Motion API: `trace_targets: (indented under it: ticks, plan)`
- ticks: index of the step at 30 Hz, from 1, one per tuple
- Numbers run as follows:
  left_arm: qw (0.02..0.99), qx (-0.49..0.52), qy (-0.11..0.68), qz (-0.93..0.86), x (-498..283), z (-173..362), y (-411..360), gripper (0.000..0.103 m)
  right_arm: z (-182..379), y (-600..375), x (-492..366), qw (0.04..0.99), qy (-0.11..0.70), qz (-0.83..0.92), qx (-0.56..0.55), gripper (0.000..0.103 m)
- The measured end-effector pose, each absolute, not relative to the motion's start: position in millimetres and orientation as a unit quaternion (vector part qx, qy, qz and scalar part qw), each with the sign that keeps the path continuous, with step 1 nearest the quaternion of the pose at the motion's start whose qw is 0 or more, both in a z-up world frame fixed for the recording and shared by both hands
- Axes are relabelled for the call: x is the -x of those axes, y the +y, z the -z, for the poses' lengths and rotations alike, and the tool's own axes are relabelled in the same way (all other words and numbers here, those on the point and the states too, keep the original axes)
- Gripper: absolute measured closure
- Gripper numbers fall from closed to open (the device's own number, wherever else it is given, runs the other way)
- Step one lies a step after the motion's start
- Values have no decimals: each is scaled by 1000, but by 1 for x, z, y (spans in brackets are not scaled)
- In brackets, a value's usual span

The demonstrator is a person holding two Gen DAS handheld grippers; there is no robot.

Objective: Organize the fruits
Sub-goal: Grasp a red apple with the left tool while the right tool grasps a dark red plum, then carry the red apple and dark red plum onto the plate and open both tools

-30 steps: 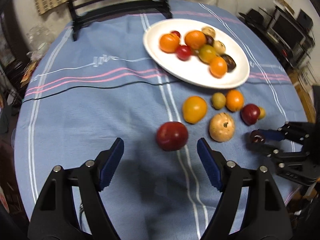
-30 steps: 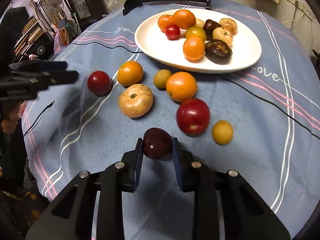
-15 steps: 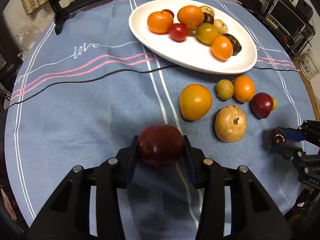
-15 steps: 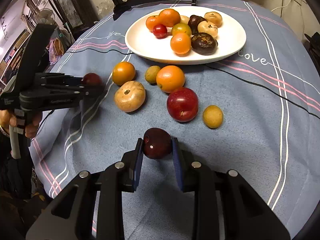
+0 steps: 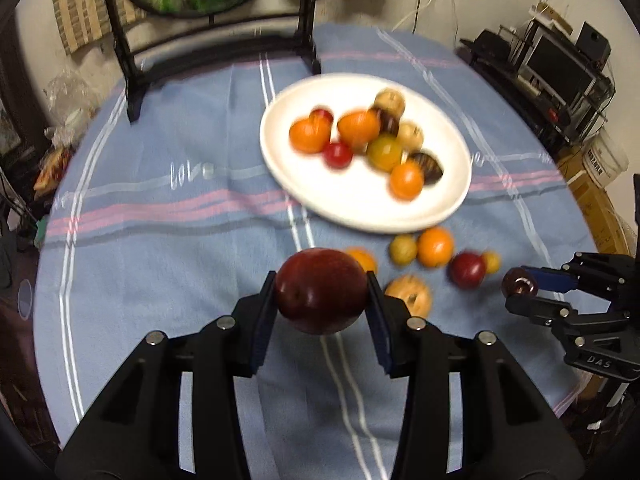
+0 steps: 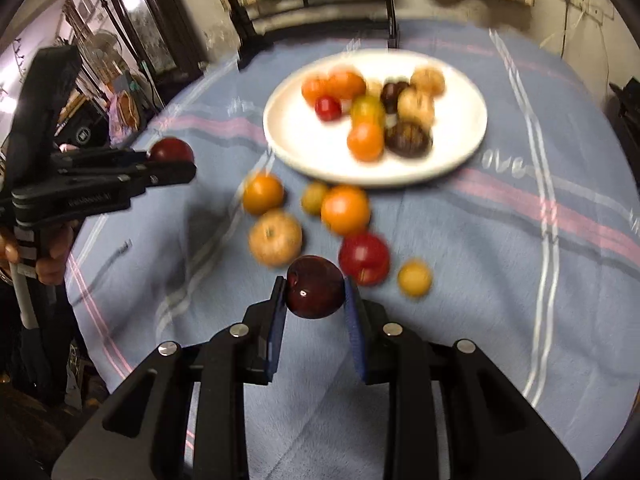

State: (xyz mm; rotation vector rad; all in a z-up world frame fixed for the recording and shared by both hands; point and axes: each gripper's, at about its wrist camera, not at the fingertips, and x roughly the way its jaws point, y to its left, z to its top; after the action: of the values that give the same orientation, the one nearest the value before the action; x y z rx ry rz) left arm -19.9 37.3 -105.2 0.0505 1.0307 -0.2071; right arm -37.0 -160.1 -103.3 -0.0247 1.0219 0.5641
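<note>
between my left gripper's (image 5: 322,294) blue pads sits a large dark red apple (image 5: 322,290), clamped on both sides and clear of the blue striped tablecloth (image 5: 160,248). my right gripper (image 6: 315,294) is pinched narrow on a smaller dark plum (image 6: 316,292), also off the cloth. ahead of both i see the white plate (image 5: 360,208), blurred, with a cluster of orange, red, yellow and dark fruit toward its far side. just in front of the plate, loose fruit lies on the cloth: two oranges, a tan round one (image 6: 275,237), a red apple (image 6: 364,258), a greenish one and a small yellow one (image 6: 415,278). at the left of the right view i see a hand (image 6: 50,254) on the other tool's handle.
</note>
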Motion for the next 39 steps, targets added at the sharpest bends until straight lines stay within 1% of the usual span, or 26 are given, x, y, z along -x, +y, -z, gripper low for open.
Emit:
trace_targets:
  ticks: [5,9,14,22,39]
  plan:
    - [886,-28,449,108,1,61,23,61,50,-167,12,862,429,-269,12,74]
    - [900,-34,421,111,-15,30,12,61,19,-172,-8,879,397,-265,10,74]
    - [906,-39,406,115,-30,16,-1,61,-6,-176,-30,890,371,-264,7,74]
    - [900,-49,418,114,-47,25,-19,61,-12,-175,-54,892,365,-266,1,74]
    - [885,-54,451,101,-87,56,-20,60,18,-170,-91,878,397,-268,-3,74]
